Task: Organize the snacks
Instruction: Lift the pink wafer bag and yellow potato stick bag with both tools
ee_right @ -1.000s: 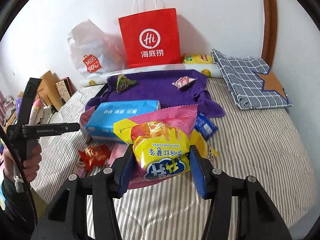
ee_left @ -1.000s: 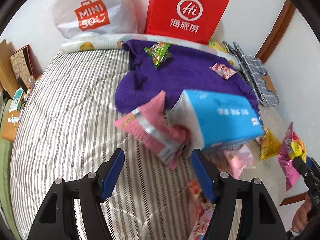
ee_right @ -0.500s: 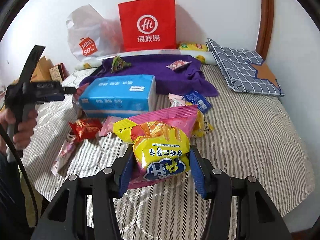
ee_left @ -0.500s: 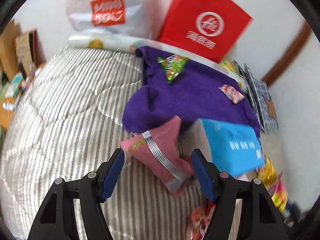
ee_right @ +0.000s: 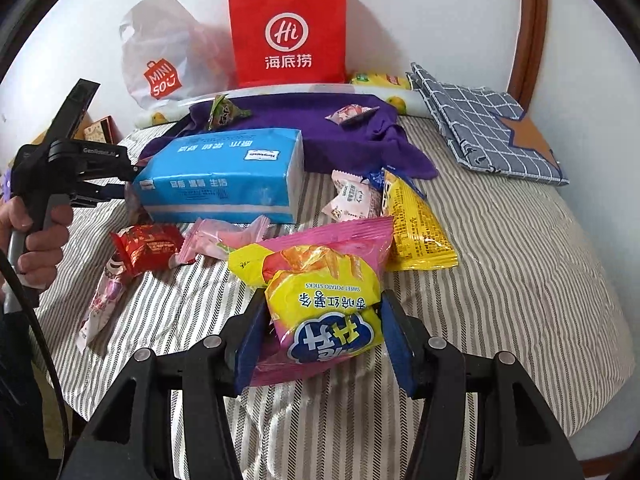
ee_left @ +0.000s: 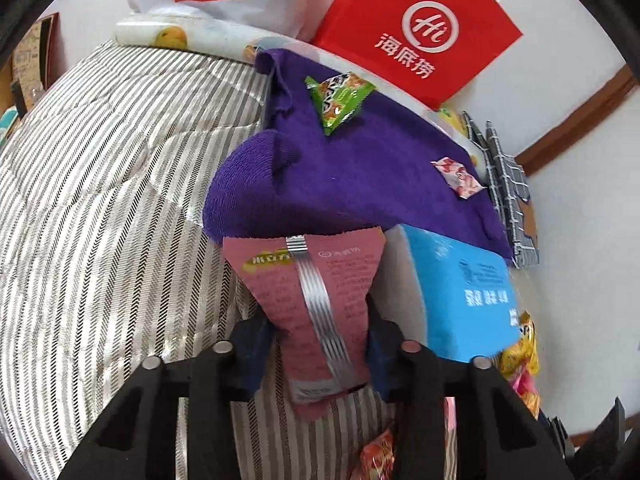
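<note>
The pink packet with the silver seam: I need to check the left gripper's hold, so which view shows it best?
The left wrist view: the pink packet fills the centre between the closing left gripper jaws. The right wrist view hides it behind the blue tissue pack.

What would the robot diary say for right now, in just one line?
left hand-held gripper: closing on pink snack packet | right hand-held gripper: holding sweet potato sticks bag | both over striped bed
</note>
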